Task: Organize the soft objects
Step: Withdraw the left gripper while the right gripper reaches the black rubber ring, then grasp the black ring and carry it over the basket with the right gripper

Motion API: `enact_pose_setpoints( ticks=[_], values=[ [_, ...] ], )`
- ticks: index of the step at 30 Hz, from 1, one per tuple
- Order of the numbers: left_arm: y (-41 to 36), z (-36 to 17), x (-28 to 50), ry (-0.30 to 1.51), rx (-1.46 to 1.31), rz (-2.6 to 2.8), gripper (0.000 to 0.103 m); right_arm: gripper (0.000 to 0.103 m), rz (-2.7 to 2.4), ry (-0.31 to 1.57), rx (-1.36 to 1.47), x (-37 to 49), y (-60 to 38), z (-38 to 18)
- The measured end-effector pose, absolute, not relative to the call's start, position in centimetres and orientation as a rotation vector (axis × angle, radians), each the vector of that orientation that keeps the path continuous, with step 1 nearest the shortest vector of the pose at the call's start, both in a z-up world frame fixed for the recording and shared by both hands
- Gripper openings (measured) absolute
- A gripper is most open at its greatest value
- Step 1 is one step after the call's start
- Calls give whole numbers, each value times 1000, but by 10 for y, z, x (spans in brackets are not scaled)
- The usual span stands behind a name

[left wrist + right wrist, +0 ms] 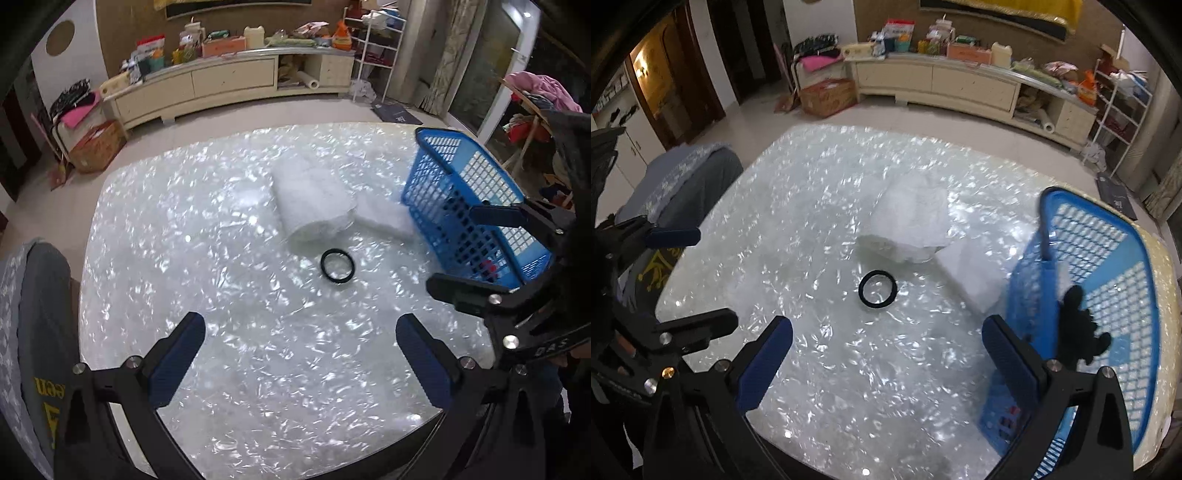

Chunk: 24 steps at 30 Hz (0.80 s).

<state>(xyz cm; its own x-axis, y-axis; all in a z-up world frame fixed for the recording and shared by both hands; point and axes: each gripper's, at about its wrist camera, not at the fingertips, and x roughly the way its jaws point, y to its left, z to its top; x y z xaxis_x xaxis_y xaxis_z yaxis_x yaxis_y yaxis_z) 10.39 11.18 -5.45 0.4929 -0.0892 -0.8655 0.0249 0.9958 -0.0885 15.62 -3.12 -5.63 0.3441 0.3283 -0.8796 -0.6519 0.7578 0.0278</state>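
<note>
Table (258, 369): glossy, pearly white, reflective top; basket (443, 177): blue plastic lattice, smooth; rolled towel (314, 206): soft white cloth, matt, fuzzy; ring (337, 266): black, matt band; fingers (177, 362): black plastic with ribbed blue pads, metal screws.

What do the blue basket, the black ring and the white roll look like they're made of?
Blue basket: rigid moulded plastic, judging by its even grid of holes. Black ring: probably elastic or rubber, thin and matte. White roll: soft, fluffy fabric, possibly a towel, loosely rolled.
</note>
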Motion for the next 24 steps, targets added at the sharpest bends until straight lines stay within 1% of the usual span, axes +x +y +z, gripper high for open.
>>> enact_pose_setpoints(
  ticks=[7, 8, 9, 11, 14, 16, 18, 22, 24],
  values=[
    [131, -92, 120, 1106, -118, -61, 103, 102, 618, 1095, -422, 176, -7, -96],
    [133, -98, 124, 1111, -128, -60, 103, 100, 612, 1101, -425, 180, -4, -100],
    [133, -103, 127, 1115, -132, -60, 103, 95, 608, 1112, -422, 184, -3, -104],
    [133, -111, 133, 1124, -132, -60, 103, 88, 600, 1152, -408, 194, 0, -114],
    [134, -124, 140, 1131, -131, -61, 103, 87, 595, 1179, -416, 201, 10, -129],
    [135, -130, 145, 1135, -136, -67, 103, 84, 579, 1202, -415, 206, 13, -140],
    [137, -133, 149, 1139, -132, -68, 103, 76, 571, 1223, -407, 213, 15, -149],
    [136, -139, 159, 1140, -113, -77, 103, 68, 566, 1240, -411, 223, 21, -163],
    [138, -141, 162, 1140, -114, -75, 103, 60, 565, 1252, -415, 228, 26, -171]
  ],
)
